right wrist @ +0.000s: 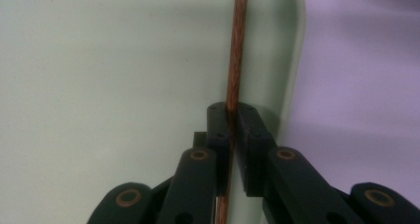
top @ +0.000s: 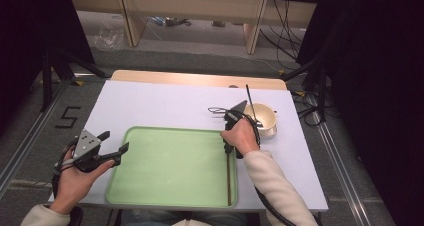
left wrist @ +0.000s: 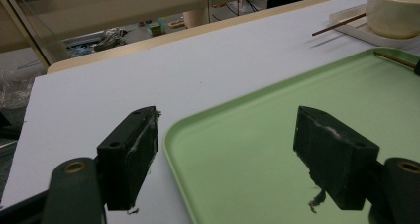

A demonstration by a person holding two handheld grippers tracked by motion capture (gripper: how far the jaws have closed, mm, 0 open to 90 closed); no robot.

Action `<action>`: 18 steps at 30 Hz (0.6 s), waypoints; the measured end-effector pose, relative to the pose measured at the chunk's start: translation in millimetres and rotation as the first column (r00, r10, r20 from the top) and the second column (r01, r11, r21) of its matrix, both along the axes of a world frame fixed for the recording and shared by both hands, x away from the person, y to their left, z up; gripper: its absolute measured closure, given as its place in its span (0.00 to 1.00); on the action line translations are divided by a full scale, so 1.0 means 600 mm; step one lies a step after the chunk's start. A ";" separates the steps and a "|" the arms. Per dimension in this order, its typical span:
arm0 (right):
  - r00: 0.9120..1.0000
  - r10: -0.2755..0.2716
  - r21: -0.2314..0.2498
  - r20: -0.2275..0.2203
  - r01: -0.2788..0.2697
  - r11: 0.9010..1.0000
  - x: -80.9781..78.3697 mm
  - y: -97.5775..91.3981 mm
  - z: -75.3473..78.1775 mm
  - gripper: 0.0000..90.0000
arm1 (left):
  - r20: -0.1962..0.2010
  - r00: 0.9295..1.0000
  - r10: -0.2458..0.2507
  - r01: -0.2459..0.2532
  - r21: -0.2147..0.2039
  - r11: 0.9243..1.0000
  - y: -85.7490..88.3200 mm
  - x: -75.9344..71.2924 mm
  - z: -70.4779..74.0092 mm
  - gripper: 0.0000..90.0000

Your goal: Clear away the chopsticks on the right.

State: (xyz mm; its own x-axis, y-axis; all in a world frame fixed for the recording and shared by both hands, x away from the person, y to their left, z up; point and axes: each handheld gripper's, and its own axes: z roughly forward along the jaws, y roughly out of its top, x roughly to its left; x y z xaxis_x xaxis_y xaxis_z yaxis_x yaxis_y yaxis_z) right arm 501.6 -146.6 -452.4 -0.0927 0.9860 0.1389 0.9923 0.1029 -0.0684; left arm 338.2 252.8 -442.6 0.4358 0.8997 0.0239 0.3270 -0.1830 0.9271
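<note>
Black jaws of the right gripper (right wrist: 233, 120) rise from the bottom of the right gripper view, pressed together on a thin reddish-brown chopstick (right wrist: 236, 45) that runs straight away from them. In the high view, that chopstick (top: 229, 178) lies inside the green tray (top: 170, 166), close along its right rim, its long axis running from the person's side of the table toward the far side; the near tip reaches almost to the tray's front right corner and the far end disappears under the right hand (top: 241, 136). In the right gripper view the stick shows parallel to the tray's raised rim, just beside it. At the left of the table, the left gripper (top: 116, 142) rests in the left hand (top: 75, 178) with its jaws well apart and nothing between them, over the tray's left edge, where the left gripper view shows white table (left wrist: 148, 75) under one jaw and tray under the other. Beyond the right hand stands a cream bowl (top: 264, 117) on a small white tray (left wrist: 356, 28), with another chopstick (left wrist: 338, 25) resting on that tray's edge.
</note>
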 end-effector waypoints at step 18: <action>0.999 -0.042 -0.018 0.027 0.043 0.999 0.000 0.017 0.013 0.85 | -0.002 1.000 -0.002 0.002 0.001 1.000 0.000 0.000 0.000 0.28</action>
